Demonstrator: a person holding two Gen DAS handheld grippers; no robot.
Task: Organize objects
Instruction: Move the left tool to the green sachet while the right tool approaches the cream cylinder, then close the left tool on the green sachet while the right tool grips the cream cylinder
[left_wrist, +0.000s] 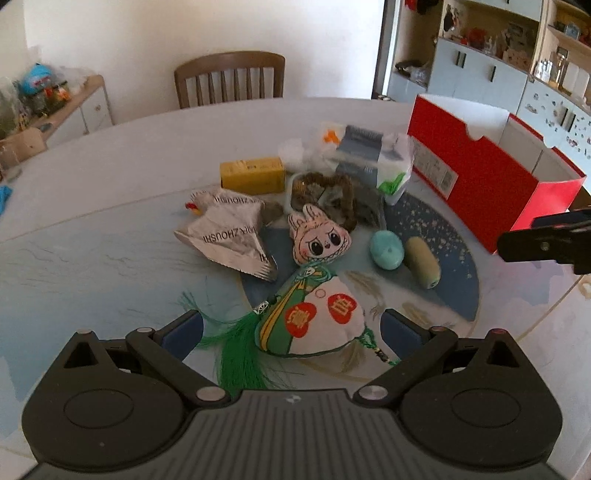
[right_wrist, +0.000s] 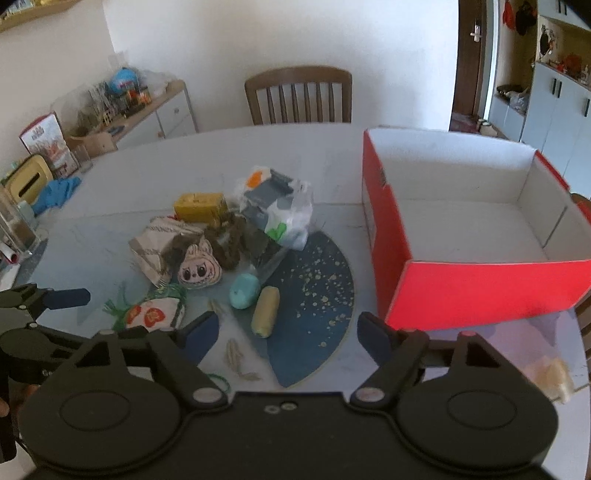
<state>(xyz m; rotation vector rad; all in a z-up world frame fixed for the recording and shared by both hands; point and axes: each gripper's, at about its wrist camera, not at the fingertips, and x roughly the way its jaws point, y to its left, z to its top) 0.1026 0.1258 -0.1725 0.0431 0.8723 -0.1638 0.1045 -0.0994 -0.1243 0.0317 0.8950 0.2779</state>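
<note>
My left gripper (left_wrist: 291, 332) is open and low over the table, its fingers either side of a green-and-white sachet (left_wrist: 314, 325) with a green tassel, not touching it. My right gripper (right_wrist: 288, 330) is open too, with a yellow-green cylinder (right_wrist: 266, 312) lying just ahead between its fingertips. Beside the cylinder lies a teal oval (right_wrist: 243, 291). Behind them are a bunny-face pouch (left_wrist: 319, 240), a silver foil packet (left_wrist: 229, 232), a yellow box (left_wrist: 253, 175), a brown fuzzy piece (left_wrist: 332, 195) and a plastic bag (left_wrist: 369, 158). An open red box (right_wrist: 461, 288) stands empty on the right.
The round table (right_wrist: 332, 155) has a dark blue inlay (right_wrist: 314, 295) under the objects. A wooden chair (right_wrist: 299, 96) stands at its far side. A blue cloth (right_wrist: 55, 194), a glass and cartons sit at the left edge, with a sideboard (right_wrist: 162, 114) behind and shelves on the right.
</note>
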